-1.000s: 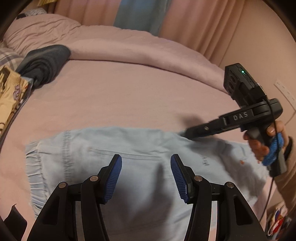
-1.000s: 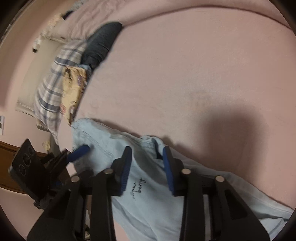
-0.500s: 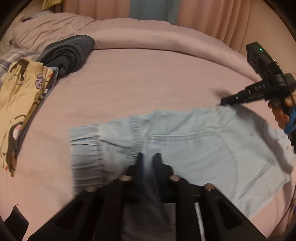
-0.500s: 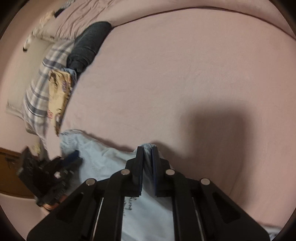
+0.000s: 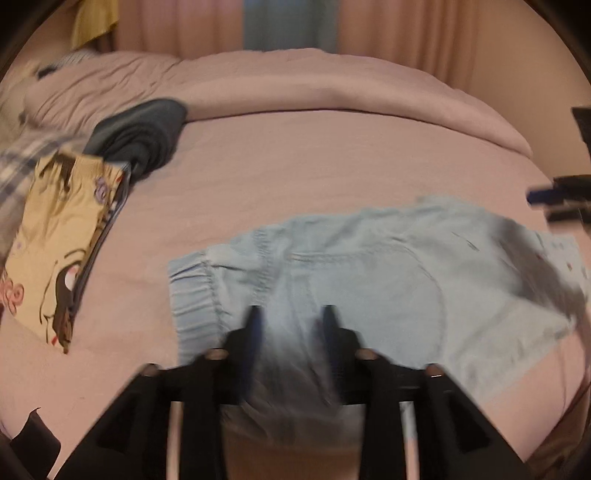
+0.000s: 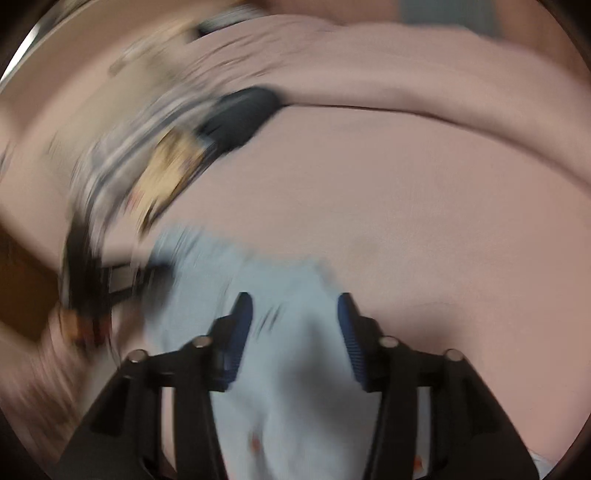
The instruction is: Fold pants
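Left tool [image 5: 291, 325] and right tool [image 6: 295, 325] are both opening, pads clear of the pants [image 5: 388, 280] (letting the fold lie flat on the bed [image 5: 295, 166]).

Bed [image 5: 332, 177]: bears all items. Pants [image 5: 388, 280]: on the bed's near part, lying flat, waistband end to the left (left-wrist view). Printed garment [image 5: 62, 236]: on the bed, well left of the pants. Dark folded garment [image 5: 144, 133]: behind the printed garment, touching it. Rolled duvet [image 5: 295, 85]: along the bed's far edge. Curtains [image 5: 288, 26]: behind the bed.
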A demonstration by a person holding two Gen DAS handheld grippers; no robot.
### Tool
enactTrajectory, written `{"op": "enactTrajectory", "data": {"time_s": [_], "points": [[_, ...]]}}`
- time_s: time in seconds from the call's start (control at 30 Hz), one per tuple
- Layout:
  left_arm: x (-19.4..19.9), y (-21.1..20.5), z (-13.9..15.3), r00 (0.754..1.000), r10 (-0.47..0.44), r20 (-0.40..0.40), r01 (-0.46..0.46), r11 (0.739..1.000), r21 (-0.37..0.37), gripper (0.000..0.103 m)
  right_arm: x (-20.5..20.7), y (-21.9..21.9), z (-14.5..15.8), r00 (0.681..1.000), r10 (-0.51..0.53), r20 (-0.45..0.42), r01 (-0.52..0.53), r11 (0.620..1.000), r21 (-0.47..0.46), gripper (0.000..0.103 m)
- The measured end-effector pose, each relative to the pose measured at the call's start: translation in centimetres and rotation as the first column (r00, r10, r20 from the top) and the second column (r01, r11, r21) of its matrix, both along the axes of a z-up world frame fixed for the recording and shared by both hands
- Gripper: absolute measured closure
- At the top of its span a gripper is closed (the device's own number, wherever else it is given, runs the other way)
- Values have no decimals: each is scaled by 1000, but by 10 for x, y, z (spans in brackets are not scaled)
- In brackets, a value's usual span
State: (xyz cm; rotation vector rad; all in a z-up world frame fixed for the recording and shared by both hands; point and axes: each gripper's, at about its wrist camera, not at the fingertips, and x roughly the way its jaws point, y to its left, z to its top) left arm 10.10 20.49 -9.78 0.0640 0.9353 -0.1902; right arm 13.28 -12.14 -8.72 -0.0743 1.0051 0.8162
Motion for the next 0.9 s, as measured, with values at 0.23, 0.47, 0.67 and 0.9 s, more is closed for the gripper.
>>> {"op": "enactTrajectory", "data": {"time_s": [0.23, 0.47, 0.67, 0.9], "points": [[-22, 10, -20, 993, -47, -113, 49, 999, 14, 61, -118, 28, -42, 933, 317, 169, -259, 919, -296, 62], [-27, 23, -24, 990, -43, -132, 56, 994, 92, 82, -140, 55, -67, 868, 416, 271, -248, 836, -489, 95], [-21, 26, -26, 988, -56, -146, 71, 993, 99, 82, -154, 51, -68, 857, 482, 185, -361, 815, -453, 96], [-39, 20, -9, 989, -51, -141, 71, 987, 144, 82, -129, 43, -66, 902, 412, 127, -333, 854, -401, 84]]}}
